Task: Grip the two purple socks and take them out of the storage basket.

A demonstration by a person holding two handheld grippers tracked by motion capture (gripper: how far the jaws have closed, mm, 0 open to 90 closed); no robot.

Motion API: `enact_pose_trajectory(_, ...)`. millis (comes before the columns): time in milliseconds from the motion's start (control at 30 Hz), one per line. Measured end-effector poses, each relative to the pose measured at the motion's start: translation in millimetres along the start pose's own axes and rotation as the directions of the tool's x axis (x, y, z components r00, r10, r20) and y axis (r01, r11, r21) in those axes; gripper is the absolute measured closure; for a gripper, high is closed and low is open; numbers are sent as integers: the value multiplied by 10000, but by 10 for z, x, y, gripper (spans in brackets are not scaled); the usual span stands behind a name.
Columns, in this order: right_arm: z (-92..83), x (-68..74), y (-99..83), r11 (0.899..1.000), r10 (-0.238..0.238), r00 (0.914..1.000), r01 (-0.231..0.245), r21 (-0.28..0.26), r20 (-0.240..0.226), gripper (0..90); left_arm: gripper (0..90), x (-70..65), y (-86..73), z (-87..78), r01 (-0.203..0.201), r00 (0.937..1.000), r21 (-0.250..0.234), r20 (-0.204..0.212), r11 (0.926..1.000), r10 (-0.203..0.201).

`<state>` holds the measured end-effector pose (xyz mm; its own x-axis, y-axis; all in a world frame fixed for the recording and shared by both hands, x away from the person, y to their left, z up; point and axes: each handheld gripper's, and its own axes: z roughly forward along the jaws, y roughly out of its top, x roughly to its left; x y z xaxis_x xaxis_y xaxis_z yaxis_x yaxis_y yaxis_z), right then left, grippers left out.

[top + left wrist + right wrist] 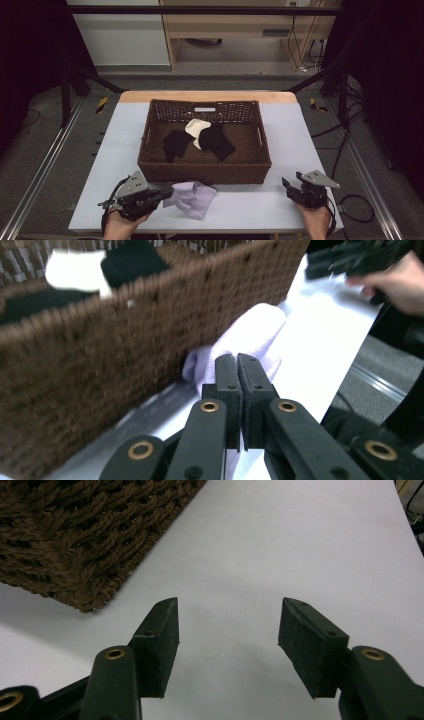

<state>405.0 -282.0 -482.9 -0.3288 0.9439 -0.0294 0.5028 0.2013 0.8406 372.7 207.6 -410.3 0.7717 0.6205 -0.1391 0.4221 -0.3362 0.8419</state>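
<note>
Lavender cloth (192, 197) pinched in left claw (167, 192).

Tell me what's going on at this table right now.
A person works two handheld tools at a table. The left claw is shut on a lilac cloth lying in front of a brown wicker basket. Black cloths and a white cloth lie in the basket. The right claw is open over bare tabletop.
</note>
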Motion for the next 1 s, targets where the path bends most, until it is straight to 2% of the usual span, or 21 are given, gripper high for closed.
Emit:
enact_pose_trajectory(33,2,-1,-1,10000,9,10000,-9,9,-9,416,874,35,-46,69,158,9999,276,3,9995,-158)
enact_pose_trajectory(100,7,1,-2,10000,58,10000,-58,46,-22,415,873,64,-76,133,236,9997,505,-24,9984,-235)
enact_pose_trajectory(300,31,4,-6,9999,-43,10000,44,161,-18,414,862,109,-130,278,258,9992,893,-317,9957,-231)
enact_pose_trajectory(400,33,8,-6,9998,-46,10000,46,210,21,406,792,123,-137,294,294,9988,929,-428,9952,-255)
enact_pose_trajectory(500,37,3,-6,9998,15,10000,-15,207,32,394,684,134,-136,265,231,9977,899,-648,9957,-173)
enact_pose_trajectory(633,30,5,-7,9998,101,9999,-102,182,77,367,576,182,-131,158,271,9938,578,-1089,9980,-207)
enact_pose_trajectory(767,24,6,-9,9999,74,9998,-76,116,195,336,509,276,-126,16,468,9861,168,-1602,9988,-435)
enact_pose_trajectory(800,24,4,-10,9999,74,9998,-76,112,206,328,504,276,-126,16,468,9861,168,-1602,9988,-435)
enact_pose_trajectory(867,21,7,-9,9998,164,9996,-167,115,244,313,484,346,-121,-102,575,9820,-279,-1788,9980,-616)
enact_pose_trajectory(1000,22,-1,-13,9998,195,9991,-197,59,373,279,467,408,-139,-217,667,9789,-663,-1889,9956,-782)
